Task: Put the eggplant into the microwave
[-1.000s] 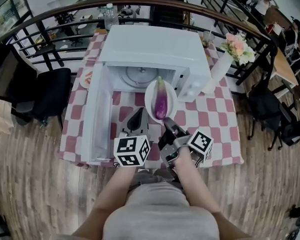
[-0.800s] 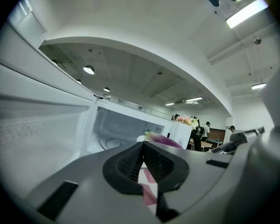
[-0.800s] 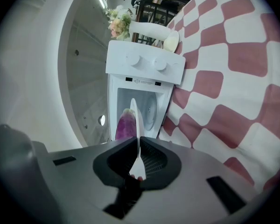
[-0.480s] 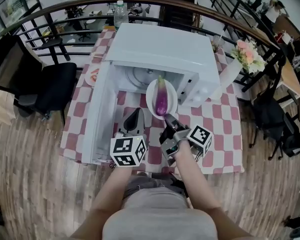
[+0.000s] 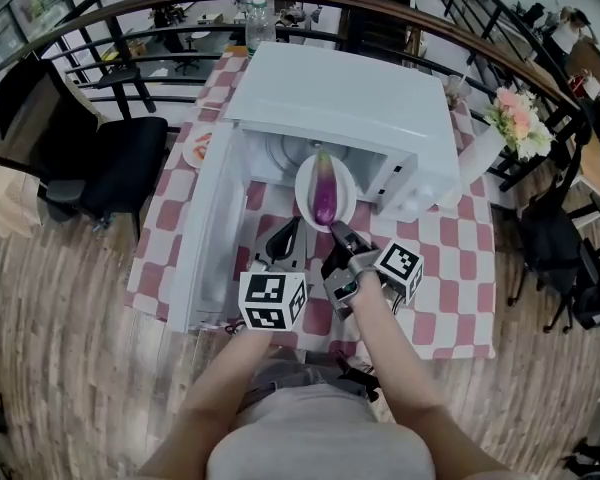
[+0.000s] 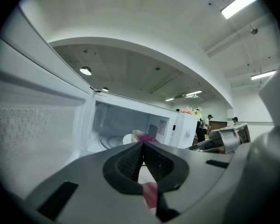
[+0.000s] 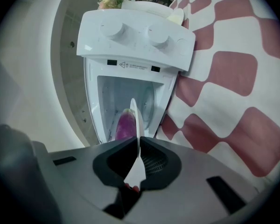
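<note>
Brought the eggplant forward since a second ago; now lying lengthwise on a white plate at the mouth of the microwave, poking its far end just past the threshold. Not yet set down on the turntable. Gripping the plate's near rim with the right gripper, jaws pinched nearly together on the thin edge. Holding the left gripper low beside the open door, jaws closed on nothing. Left to do, by the look of it: slide the plate fully in, lower, release, withdraw.
</note>
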Motion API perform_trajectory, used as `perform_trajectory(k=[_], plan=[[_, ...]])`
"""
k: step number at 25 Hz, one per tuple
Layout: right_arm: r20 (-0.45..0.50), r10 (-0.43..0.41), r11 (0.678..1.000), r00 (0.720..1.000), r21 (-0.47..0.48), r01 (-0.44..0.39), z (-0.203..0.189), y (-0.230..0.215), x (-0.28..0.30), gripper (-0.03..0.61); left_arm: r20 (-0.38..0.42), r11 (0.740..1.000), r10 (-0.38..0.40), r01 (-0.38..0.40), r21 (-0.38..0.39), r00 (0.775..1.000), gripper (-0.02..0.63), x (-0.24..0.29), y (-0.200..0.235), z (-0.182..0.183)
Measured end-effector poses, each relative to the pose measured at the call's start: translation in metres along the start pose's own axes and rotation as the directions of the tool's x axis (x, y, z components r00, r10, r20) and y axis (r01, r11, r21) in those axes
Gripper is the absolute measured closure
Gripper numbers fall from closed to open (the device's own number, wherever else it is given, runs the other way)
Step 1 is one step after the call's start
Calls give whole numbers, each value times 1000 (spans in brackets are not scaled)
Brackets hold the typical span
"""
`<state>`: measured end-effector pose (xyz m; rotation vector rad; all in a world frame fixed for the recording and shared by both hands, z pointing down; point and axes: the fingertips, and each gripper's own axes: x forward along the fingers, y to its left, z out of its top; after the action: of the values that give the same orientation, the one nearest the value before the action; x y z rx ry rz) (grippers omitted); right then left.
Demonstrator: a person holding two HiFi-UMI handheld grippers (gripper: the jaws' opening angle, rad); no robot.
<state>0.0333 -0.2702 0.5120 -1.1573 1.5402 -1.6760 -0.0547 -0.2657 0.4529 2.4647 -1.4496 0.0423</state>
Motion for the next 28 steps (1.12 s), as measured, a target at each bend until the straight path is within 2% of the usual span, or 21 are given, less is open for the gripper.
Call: perform_trajectory(k=[5,14,20,24,28], plan=[[16,2,1000,1000,12,-2,5,-6,22,541,-6,998,34,-34,-54,999,609,1,12,-5],[36,-18,1000,999,-6,18,16,-14,55,541,20,994,67,-65,-85,998,609,2,26,4],[41,-55,998,998,1,55,26,-29,69,541,24,994,82,-80,-80,996,609,6,32,10],[46,-58,998,997,27,57,30,-33,77,541,19,994,80,-78,-74,997,610,8,31,9],[42,-62,998,997,11,61,34,-34,86,541,9,994,84,-83,-75,996,609,9,32,5]])
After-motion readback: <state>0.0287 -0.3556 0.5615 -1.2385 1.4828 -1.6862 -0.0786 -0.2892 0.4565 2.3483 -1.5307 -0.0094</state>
